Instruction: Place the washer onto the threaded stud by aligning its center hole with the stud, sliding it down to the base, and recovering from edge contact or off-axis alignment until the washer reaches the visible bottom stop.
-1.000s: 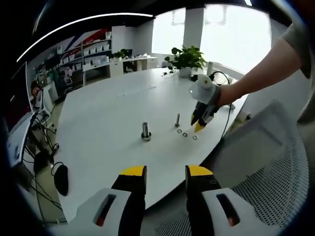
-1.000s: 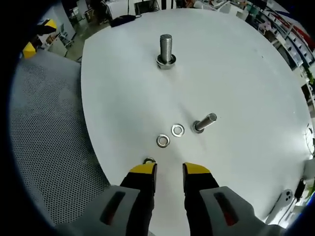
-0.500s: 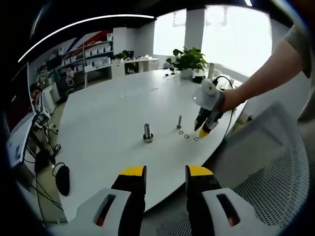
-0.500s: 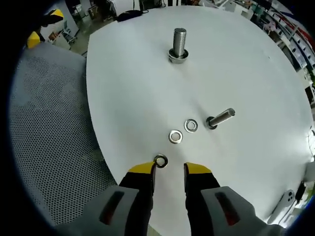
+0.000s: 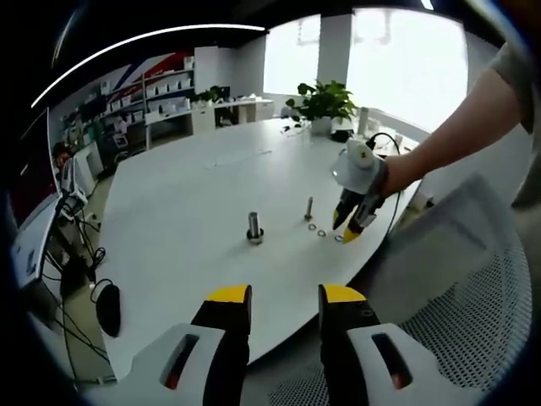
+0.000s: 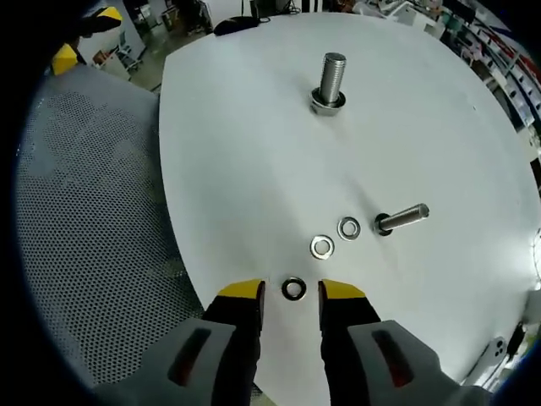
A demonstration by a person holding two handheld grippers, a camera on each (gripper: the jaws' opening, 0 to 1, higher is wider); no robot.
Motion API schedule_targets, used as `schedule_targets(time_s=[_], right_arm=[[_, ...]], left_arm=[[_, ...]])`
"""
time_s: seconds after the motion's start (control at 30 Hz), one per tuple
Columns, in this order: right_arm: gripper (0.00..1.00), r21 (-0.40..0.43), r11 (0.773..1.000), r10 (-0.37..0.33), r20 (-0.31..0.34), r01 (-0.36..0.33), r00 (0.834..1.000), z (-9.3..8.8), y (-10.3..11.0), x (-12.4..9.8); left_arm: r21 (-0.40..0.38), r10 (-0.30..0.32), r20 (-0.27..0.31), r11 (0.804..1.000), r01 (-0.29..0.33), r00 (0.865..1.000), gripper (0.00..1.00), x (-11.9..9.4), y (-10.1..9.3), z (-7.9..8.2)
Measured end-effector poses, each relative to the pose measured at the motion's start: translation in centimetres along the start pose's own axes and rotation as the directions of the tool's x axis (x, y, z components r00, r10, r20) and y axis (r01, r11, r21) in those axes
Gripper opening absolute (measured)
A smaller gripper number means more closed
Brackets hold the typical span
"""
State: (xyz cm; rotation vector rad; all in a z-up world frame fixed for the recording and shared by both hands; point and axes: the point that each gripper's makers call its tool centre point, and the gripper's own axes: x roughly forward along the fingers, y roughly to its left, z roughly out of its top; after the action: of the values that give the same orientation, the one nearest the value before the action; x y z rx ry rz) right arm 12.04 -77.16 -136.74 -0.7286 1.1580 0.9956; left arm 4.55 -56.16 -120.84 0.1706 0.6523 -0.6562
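Observation:
A large threaded stud (image 6: 330, 81) stands upright on the white table (image 6: 245, 169), seen too in the left gripper view (image 5: 254, 227). A slimmer bolt (image 6: 402, 218) stands to its right (image 5: 308, 208). Three washers lie near the table's edge: one (image 6: 293, 288) sits flat on the table between the tips of my right gripper (image 6: 291, 292), which is open; two more (image 6: 322, 247) (image 6: 348, 227) lie beyond it. In the left gripper view the right gripper (image 5: 348, 227) hangs over the washers, held by a person's hand. My left gripper (image 5: 282, 298) is open, held off the table's near edge.
A grey mesh chair (image 6: 93, 220) stands against the table edge (image 5: 456, 279). A potted plant (image 5: 319, 103) and a cable sit at the table's far end. A black computer mouse (image 5: 105, 306) lies below the left edge. Shelves and desks fill the room behind.
My right gripper has shifted so that the nearest washer, earlier by the left fingertip, now lies centred between both tips. The left gripper has stayed still.

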Motion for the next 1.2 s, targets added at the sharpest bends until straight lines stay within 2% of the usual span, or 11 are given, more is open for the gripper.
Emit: schedule_targets(time_s=[0.2, 0.3, 0.33, 0.47, 0.5, 0.57, 0.73, 0.87, 1.03, 1.1, 1.2], right_arm=[[0.28, -0.019, 1.0, 0.01, -0.009, -0.01, 1.0, 0.1, 0.7, 0.4], [0.27, -0.047, 0.999, -0.003, -0.035, 0.001, 0.999, -0.4, 0.7, 0.7], [0.25, -0.062, 0.998, -0.016, -0.022, 0.015, 1.0, -0.2, 0.6, 0.6], [0.23, -0.035, 0.999, -0.013, -0.015, 0.012, 1.0, 0.0, 0.1, 0.5], [0.23, -0.047, 0.999, -0.01, -0.019, 0.009, 1.0, -0.1, 0.1, 0.7], [0.23, -0.131, 0.991, -0.007, -0.036, 0.002, 0.999, -0.1, 0.2, 0.7], [0.23, -0.147, 0.989, -0.002, -0.03, -0.002, 1.0, -0.4, 0.4, 0.6], [0.23, -0.267, 0.963, 0.027, -0.051, -0.04, 0.998, -0.8, 0.9, 0.5], [0.23, -0.267, 0.963, 0.031, -0.068, -0.048, 0.997, -0.8, 0.8, 0.5], [0.22, -0.346, 0.936, 0.036, -0.096, -0.067, 0.995, -0.9, 0.8, 0.5], [0.2, -0.346, 0.935, 0.039, -0.103, -0.072, 0.994, -0.9, 0.5, 0.6]], left_arm=[[-0.002, 0.004, 0.01, 1.0, -0.004, 1.0, 0.3, -0.1, 0.1, 0.2], [0.001, 0.002, 0.006, 1.0, -0.002, 1.0, 0.29, -0.1, 0.1, 0.1], [0.001, 0.002, 0.006, 1.0, -0.002, 1.0, 0.29, -0.1, 0.1, 0.2], [0.0, 0.001, 0.006, 1.0, -0.001, 1.0, 0.29, -0.1, 0.1, 0.2], [0.001, -0.002, 0.004, 1.0, 0.002, 1.0, 0.29, 0.0, 0.0, 0.1], [0.003, -0.004, 0.006, 1.0, 0.004, 1.0, 0.29, 0.0, 0.0, 0.2], [0.0, -0.005, 0.016, 1.0, 0.005, 1.0, 0.29, -0.1, 0.0, 0.3], [0.005, -0.01, 0.011, 1.0, 0.01, 1.0, 0.29, -0.1, -0.1, 0.3], [0.006, -0.013, 0.027, 1.0, 0.013, 1.0, 0.29, -0.1, -0.1, 0.5], [0.007, -0.017, 0.024, 1.0, 0.017, 1.0, 0.29, -0.1, -0.2, 0.5], [0.015, -0.023, 0.016, 1.0, 0.023, 1.0, 0.29, 0.0, -0.4, 0.4]])
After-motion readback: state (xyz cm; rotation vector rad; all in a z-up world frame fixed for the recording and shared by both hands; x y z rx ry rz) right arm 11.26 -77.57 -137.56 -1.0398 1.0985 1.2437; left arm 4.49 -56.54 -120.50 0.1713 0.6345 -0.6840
